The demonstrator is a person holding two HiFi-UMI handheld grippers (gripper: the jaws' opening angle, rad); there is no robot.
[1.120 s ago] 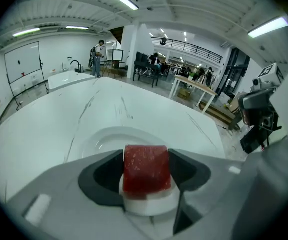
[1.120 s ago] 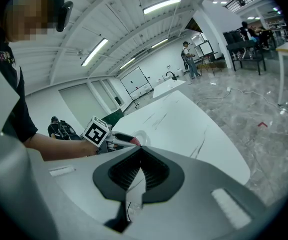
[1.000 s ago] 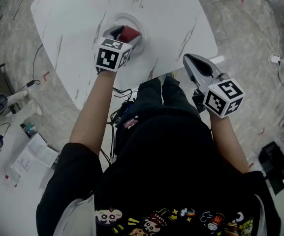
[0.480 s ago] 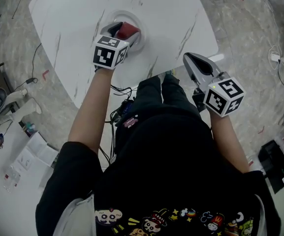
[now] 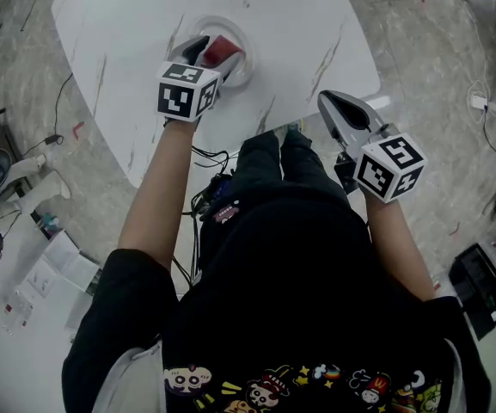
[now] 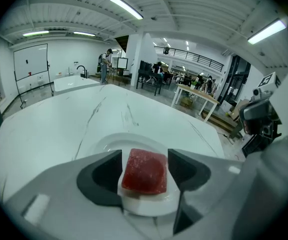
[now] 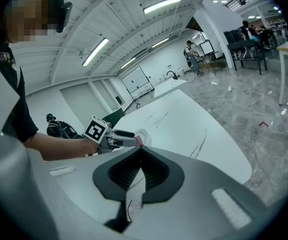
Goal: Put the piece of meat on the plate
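White, grey-veined tabletop (image 5: 127, 24) fills the upper half of the head view, with grey stone floor (image 5: 441, 58) around it. Nearest, at the bottom of that frame, is the person's black printed shirt (image 5: 299, 317). From it the right arm reaches to the right of centre, where the right gripper (image 5: 333, 106) hangs at the table's near edge. Its own view shows the jaws pressed together with nothing between them.

Farther up, left of centre, the left gripper (image 5: 205, 52) is over the plate (image 6: 109, 143). Its jaws sit tight against both sides of the piece of meat (image 6: 144, 170). The meat is a red, roughly square block whose underside appears to rest on the plate, close to the rim nearest the gripper. The plate is white and round and stands on the table.

Beyond, in the upper part of the left gripper view, lies a bright hall with tables (image 6: 196, 91) and distant people (image 6: 105, 66).
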